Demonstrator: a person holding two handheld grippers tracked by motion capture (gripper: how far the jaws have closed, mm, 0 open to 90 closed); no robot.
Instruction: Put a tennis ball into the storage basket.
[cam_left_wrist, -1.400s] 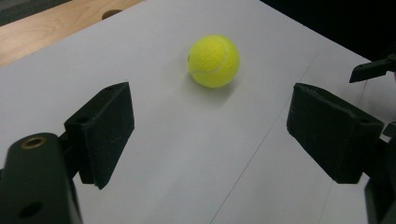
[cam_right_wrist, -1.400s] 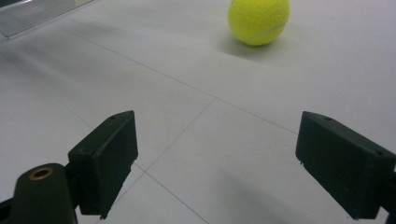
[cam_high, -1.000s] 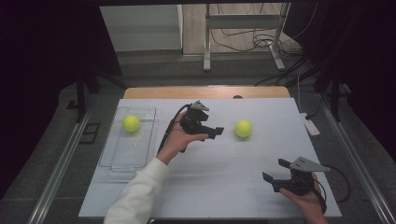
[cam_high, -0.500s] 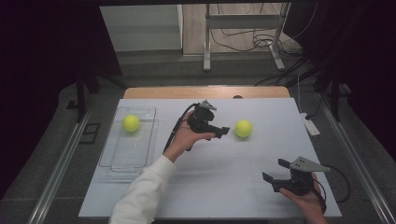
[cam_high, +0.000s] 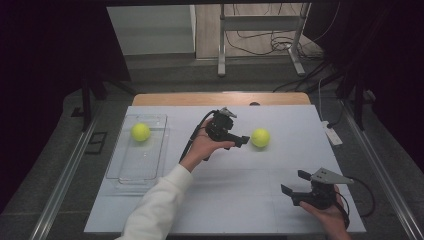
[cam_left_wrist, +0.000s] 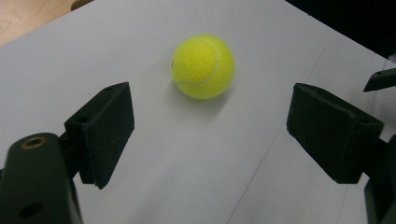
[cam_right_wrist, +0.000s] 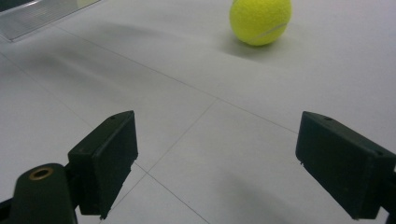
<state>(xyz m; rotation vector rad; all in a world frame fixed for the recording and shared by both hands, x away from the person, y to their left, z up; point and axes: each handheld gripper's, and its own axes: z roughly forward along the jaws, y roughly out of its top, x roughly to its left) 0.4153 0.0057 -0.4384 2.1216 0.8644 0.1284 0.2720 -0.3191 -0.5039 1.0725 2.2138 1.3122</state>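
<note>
Reaching across the white table (cam_high: 235, 200), the left gripper (cam_high: 243, 140) points at a yellow ball (cam_high: 260, 137) that sits on the bare tabletop right of centre. In the high view its tips lie just beside the ball, though from that angle I cannot tell for certain whether they touch it. The left gripper view settles more: the ball (cam_left_wrist: 203, 66) lies beyond the two black jaws, which stand wide apart with nothing between them, and only table shows in the gap. The left gripper (cam_left_wrist: 210, 135) thus holds nothing. The right gripper (cam_high: 295, 182) rests low at the near right corner of the table, well apart from the ball, held in the person's right hand (cam_high: 327, 212). Its jaws are also spread wide and empty, and the right gripper view shows the same ball (cam_right_wrist: 260, 20) far off across the tabletop. A second ball (cam_high: 140, 132) lies in a clear tray (cam_high: 150, 167) at the left side of the table, near the tray's far end. A white sleeve (cam_high: 155, 210) covers the left forearm.
</note>
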